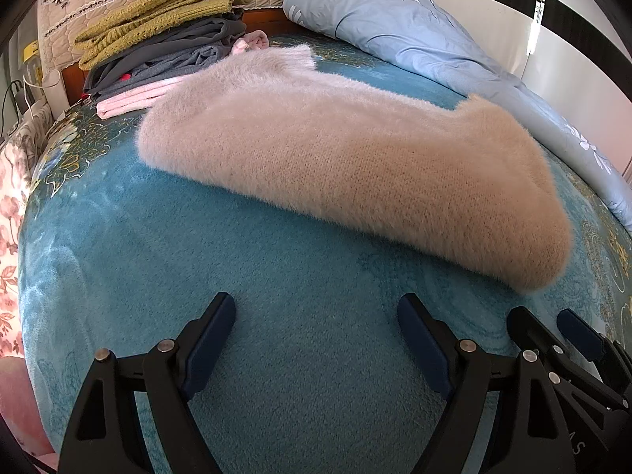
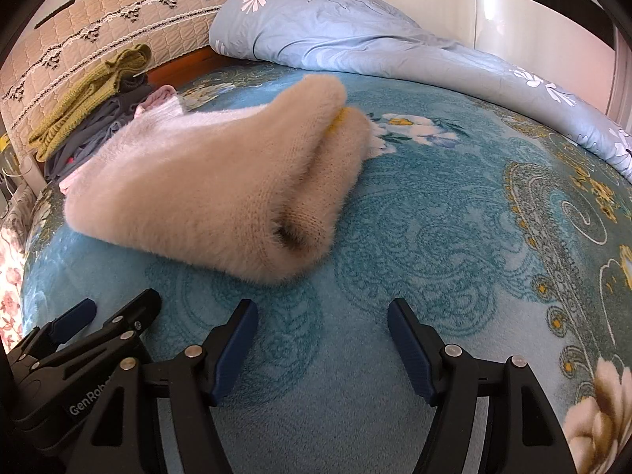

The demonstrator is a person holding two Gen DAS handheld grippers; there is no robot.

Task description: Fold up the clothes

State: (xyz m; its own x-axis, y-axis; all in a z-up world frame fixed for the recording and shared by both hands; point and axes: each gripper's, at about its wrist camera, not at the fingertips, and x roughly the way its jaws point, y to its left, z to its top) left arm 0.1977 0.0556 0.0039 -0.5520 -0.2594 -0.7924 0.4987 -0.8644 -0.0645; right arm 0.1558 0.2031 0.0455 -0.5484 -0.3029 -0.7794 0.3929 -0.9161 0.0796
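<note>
A fluffy cream-pink sweater point(image 1: 339, 150) lies folded lengthwise on the teal bed blanket point(image 1: 276, 276). In the right wrist view the same sweater point(image 2: 205, 185) shows its folded end, two layers with a dark gap between them. My left gripper point(image 1: 316, 316) is open just short of the sweater's near edge, nothing between its fingers. My right gripper point(image 2: 322, 324) is also open over bare blanket point(image 2: 434, 237), near the sweater's end. Each gripper shows at the edge of the other's view, the right gripper point(image 1: 553, 328) and the left gripper point(image 2: 118, 312).
A stack of folded clothes point(image 1: 166, 39), with an olive knit on top and grey and pink items below, sits at the headboard end. A light blue floral duvet point(image 1: 434, 39) is bunched along the far side. A quilted headboard cover point(image 2: 98, 31) stands behind.
</note>
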